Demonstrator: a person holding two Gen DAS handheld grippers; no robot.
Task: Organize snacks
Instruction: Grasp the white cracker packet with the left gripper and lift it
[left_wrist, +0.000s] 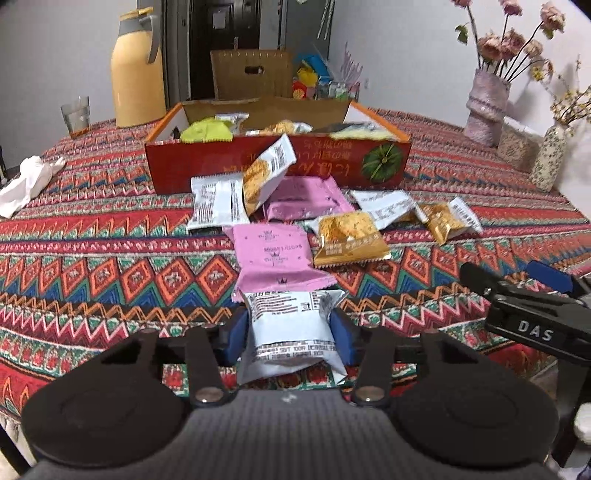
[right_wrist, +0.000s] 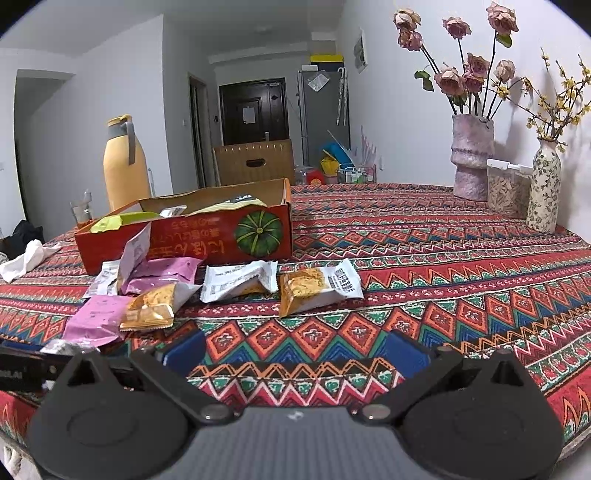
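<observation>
Tongs of the left hand (left_wrist: 290, 328) clamped on a white snack packet (left_wrist: 291, 328), blue pads (left_wrist: 341, 334) pressing both its sides, packet held at the near edge of the counter (left_wrist: 92, 236) with its patterned cloth. Right tongs (right_wrist: 295, 352) apart, nothing between them, hovering over bare cloth near the right. Loose snack packets in a pile mid-counter: pink packet (left_wrist: 271, 254) just beyond the held one, gold cracker packet (left_wrist: 349, 236) to its right, more white ones behind. Red cardboard box (left_wrist: 277, 162) with a pumpkin picture sits far of the pile, one packet leaning on its front wall, several packets inside. Yellow thermos (left_wrist: 136, 70) and a glass (left_wrist: 75, 114) far left; flower vases (right_wrist: 471, 157) far right.
</observation>
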